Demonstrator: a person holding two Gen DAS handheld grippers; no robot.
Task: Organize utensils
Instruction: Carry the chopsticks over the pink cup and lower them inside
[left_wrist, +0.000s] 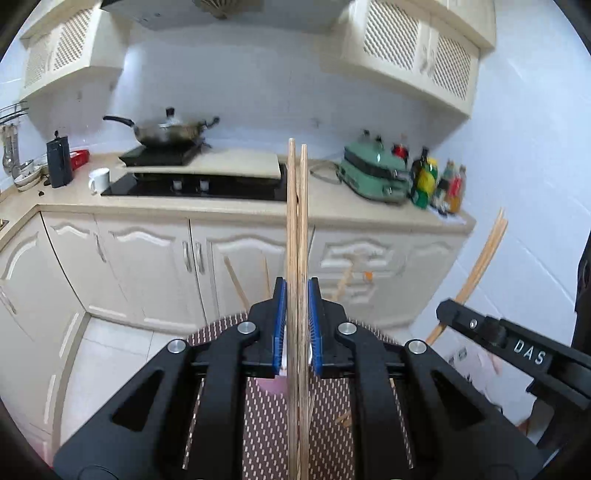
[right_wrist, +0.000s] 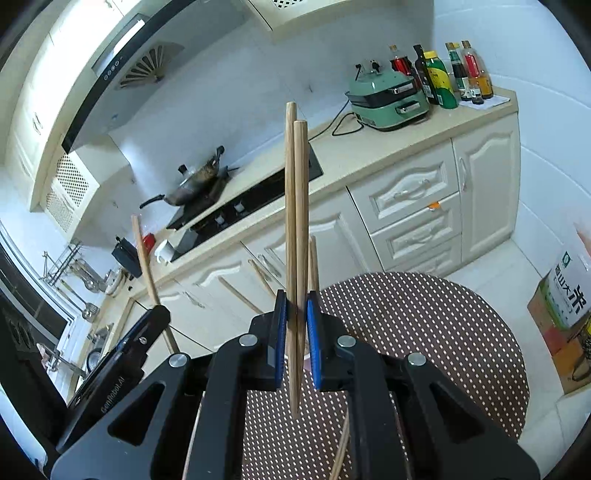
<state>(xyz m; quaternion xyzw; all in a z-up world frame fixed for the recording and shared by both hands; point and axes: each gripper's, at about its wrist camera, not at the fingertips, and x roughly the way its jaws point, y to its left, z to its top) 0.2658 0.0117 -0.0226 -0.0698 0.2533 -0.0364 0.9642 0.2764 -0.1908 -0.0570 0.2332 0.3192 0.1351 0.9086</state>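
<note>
My left gripper (left_wrist: 297, 325) is shut on a pair of wooden chopsticks (left_wrist: 297, 221) that stand upright between its blue pads. My right gripper (right_wrist: 295, 332) is shut on a second pair of wooden chopsticks (right_wrist: 296, 221), also upright, lower tips hanging below the pads. Both are held above a round table with a brown dotted mat (right_wrist: 424, 332). The right gripper with its chopsticks (left_wrist: 480, 258) shows at the right of the left wrist view; the left gripper's chopsticks (right_wrist: 146, 266) show at the left of the right wrist view. More chopsticks (left_wrist: 236, 280) stick up behind the fingers; their holder is hidden.
A kitchen counter (left_wrist: 332, 199) runs behind with a hob, a wok (left_wrist: 166, 131), a white mug (left_wrist: 99, 180), a green appliance (left_wrist: 373, 173) and several bottles (left_wrist: 439, 184). A cardboard box and a large bottle (right_wrist: 565, 295) stand on the floor at the right.
</note>
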